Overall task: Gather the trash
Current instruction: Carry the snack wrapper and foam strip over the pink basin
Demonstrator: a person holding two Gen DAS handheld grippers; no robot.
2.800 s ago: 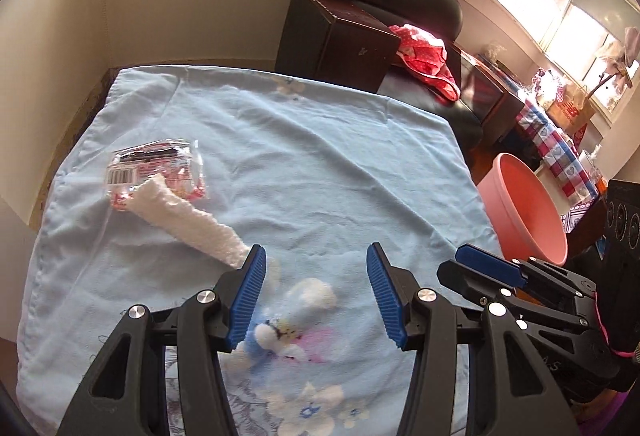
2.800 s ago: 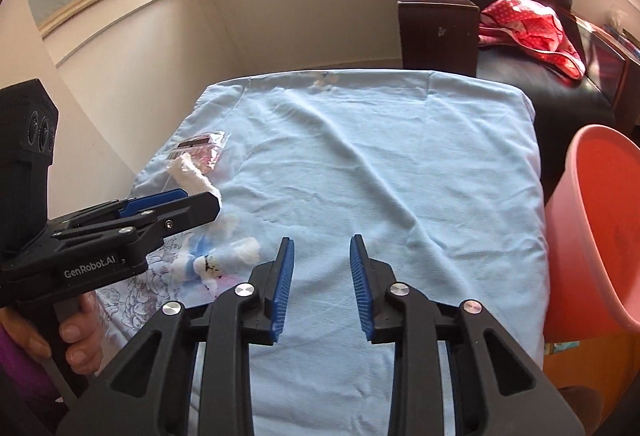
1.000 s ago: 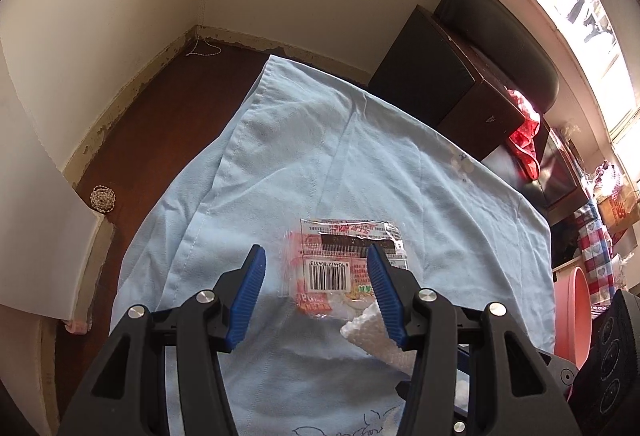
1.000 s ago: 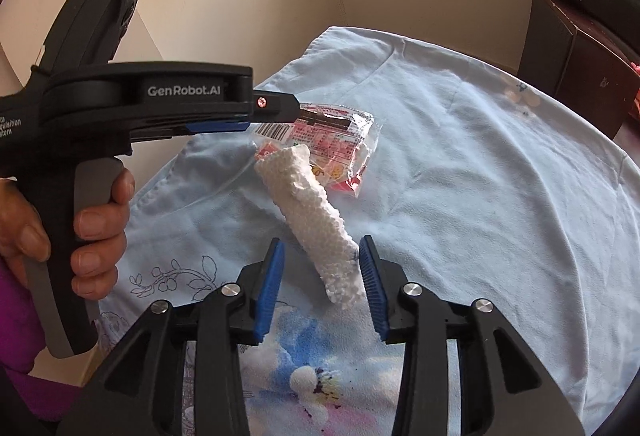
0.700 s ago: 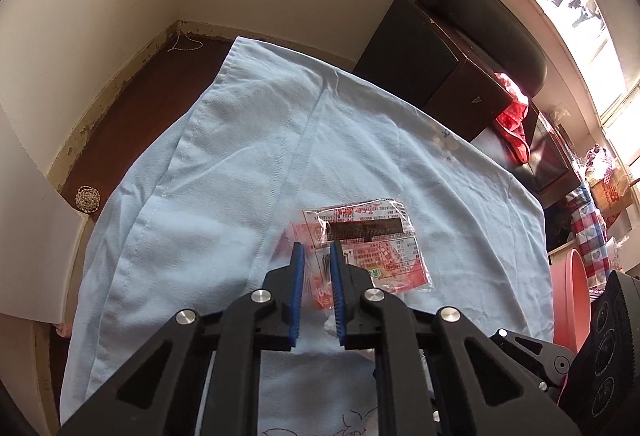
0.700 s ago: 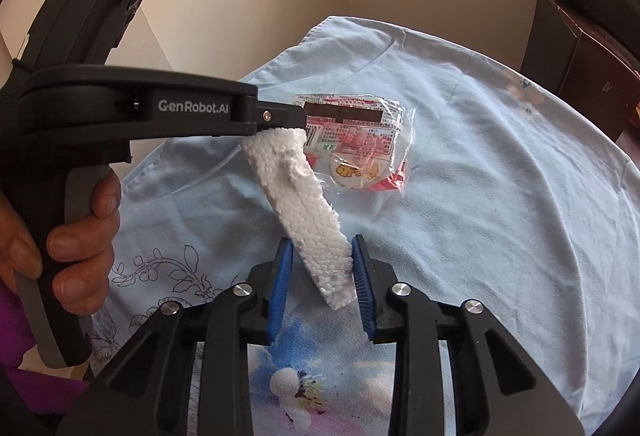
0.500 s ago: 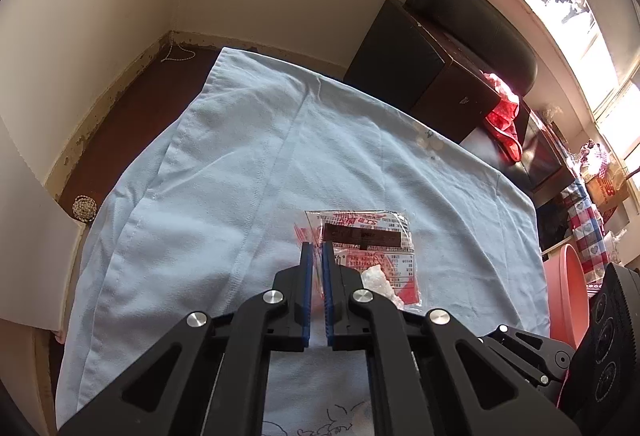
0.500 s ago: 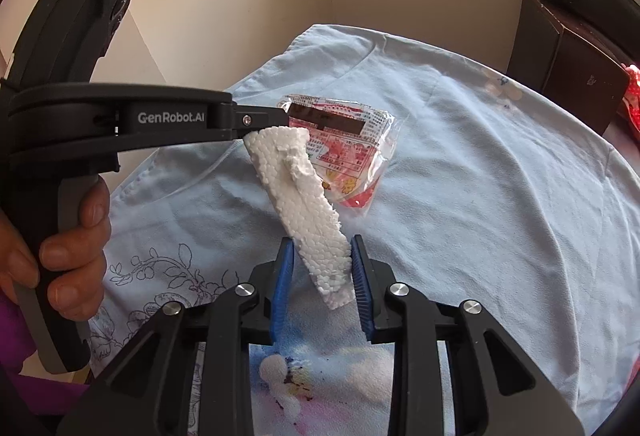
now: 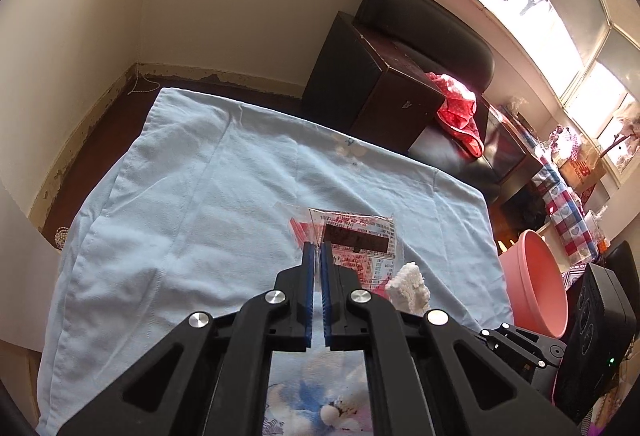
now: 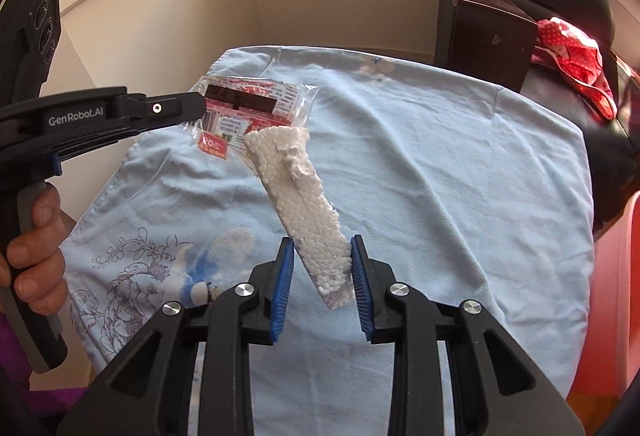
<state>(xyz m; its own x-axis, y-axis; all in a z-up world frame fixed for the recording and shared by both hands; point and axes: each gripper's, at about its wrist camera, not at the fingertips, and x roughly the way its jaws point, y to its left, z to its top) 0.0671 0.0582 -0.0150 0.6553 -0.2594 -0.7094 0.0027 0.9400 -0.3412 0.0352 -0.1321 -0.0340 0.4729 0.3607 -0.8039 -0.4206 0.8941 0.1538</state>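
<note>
A: Gripping both pieces. Left gripper (image 9: pixel 316 256) clamped on the clear red-printed plastic snack wrapper (image 9: pixel 356 244); right gripper (image 10: pixel 322 264) pinching the white foam strip (image 10: pixel 300 196) by its near end. Both lifted off the pale blue cloth (image 9: pixel 180 196).

B: Bin?

A: Pink plastic basin (image 9: pixel 532 280) beside the cloth's right edge. Nothing dropped in yet; carry and release remain.
</note>
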